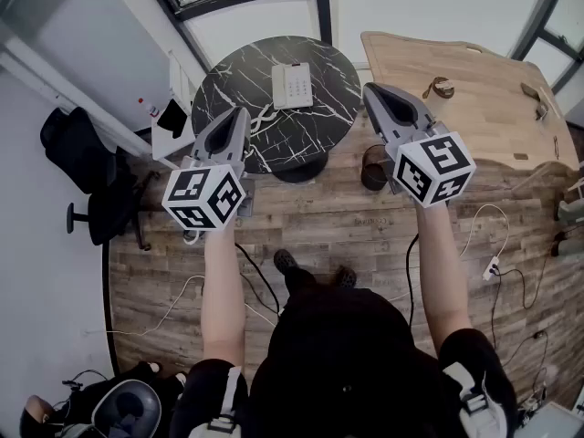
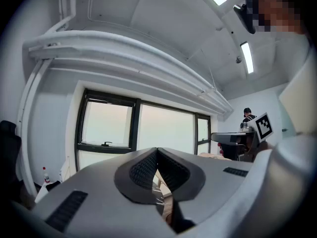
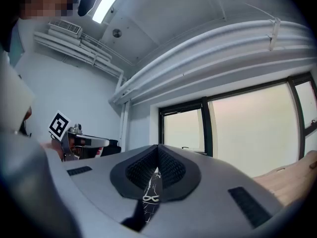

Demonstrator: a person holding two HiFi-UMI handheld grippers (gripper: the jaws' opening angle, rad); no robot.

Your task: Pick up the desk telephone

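Note:
A white desk telephone (image 1: 292, 85) lies on the round black marble table (image 1: 246, 89) at the top middle of the head view. My left gripper (image 1: 239, 113) is held level over the table's near left edge, shut with nothing in it. My right gripper (image 1: 370, 89) hovers at the table's right edge, also shut and empty. Both stand apart from the telephone. In the left gripper view the gripper (image 2: 157, 151) has its jaws closed together, pointing at the windows. The right gripper view shows that gripper (image 3: 157, 148) closed too, with a strip of the marble table (image 3: 150, 197) below the jaws.
A light wooden desk (image 1: 474, 89) stands at the right with small items on it. A black office chair (image 1: 87, 172) sits at the left. Cables (image 1: 493, 263) trail over the wooden floor. A brown stool (image 1: 374, 167) stands by the marble table's base.

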